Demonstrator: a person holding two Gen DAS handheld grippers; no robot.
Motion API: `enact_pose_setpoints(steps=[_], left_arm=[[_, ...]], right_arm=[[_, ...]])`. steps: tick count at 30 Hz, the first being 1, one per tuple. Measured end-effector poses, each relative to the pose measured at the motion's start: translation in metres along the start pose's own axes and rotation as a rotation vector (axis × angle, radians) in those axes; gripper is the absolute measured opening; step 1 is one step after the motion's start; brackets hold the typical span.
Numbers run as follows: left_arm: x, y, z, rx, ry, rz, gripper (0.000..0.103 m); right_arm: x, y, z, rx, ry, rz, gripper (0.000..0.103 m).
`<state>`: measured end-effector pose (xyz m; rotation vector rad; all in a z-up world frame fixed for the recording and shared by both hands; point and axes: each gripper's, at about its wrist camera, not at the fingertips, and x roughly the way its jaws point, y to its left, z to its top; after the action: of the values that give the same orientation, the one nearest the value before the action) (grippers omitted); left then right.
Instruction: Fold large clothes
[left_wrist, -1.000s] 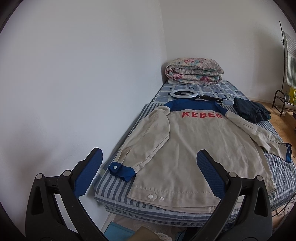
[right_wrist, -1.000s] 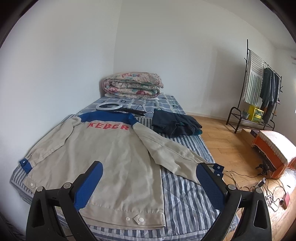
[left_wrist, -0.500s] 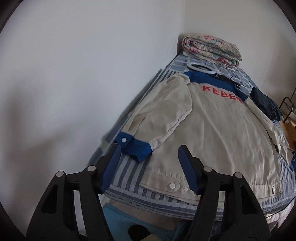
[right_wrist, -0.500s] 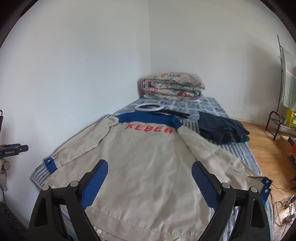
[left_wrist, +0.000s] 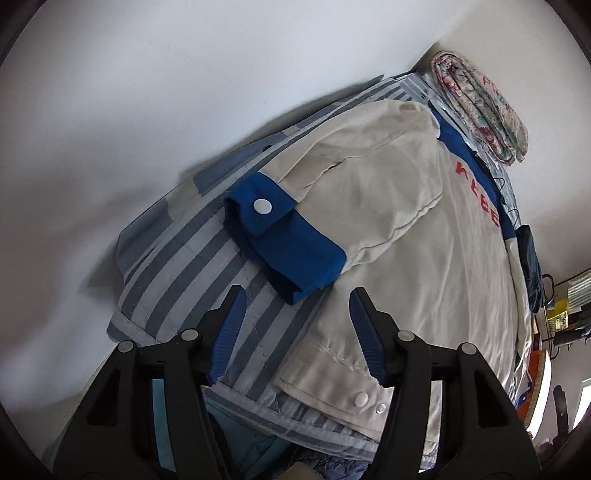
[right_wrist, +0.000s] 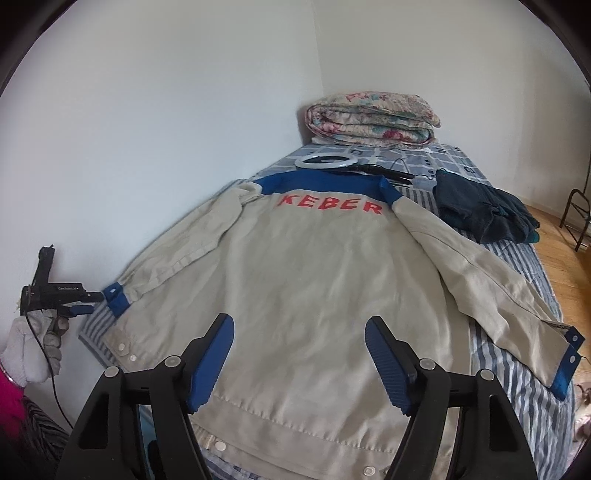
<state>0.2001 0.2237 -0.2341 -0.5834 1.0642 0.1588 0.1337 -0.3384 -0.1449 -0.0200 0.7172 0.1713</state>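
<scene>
A beige jacket (right_wrist: 314, 280) with a blue collar and red "KEBER" lettering lies spread back-up on a bed covered by a blue-and-white striped sheet (right_wrist: 513, 387), both sleeves stretched out to the sides. The left gripper (left_wrist: 295, 321) hangs just above the near corner of the bed, pointing steeply down, its jaws partly open and empty; the blue cuff (left_wrist: 284, 236) of the jacket's left sleeve, fastened with a white snap, lies just ahead of the blue fingertips (left_wrist: 232, 314), not touching them. In the right wrist view that gripper appears at the far left edge, held by a hand in a white glove (right_wrist: 33, 350) beside the wall. The right gripper (right_wrist: 299, 354) hovers over the lower back of the jacket near the hem, its jaws closing with nothing between them. At the head of the bed sit a folded floral quilt (right_wrist: 373, 120), a white ring light (right_wrist: 325, 162) and a dark garment (right_wrist: 484, 210) bundled beside the right sleeve.
</scene>
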Motion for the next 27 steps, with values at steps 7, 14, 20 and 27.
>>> enact_pose_setpoints(steps=[7,14,20,27], left_arm=[[0.033,0.016,0.018,-0.069,0.020,0.005,0.067],[0.049,0.007,0.025,-0.048,0.010,0.031,0.059],[0.046,-0.003,0.024,0.033,-0.057,0.109,0.002],[0.014,-0.036,0.018,0.178,-0.202,0.127,0.000]], right_arm=[[0.010,-0.004,0.002,0.014,0.035,-0.109,0.076],[0.010,0.001,0.007,-0.033,0.022,-0.192,0.076],[0.008,0.007,0.007,-0.071,0.004,-0.217,0.076],[0.008,0.007,0.005,-0.064,0.009,-0.214,0.076]])
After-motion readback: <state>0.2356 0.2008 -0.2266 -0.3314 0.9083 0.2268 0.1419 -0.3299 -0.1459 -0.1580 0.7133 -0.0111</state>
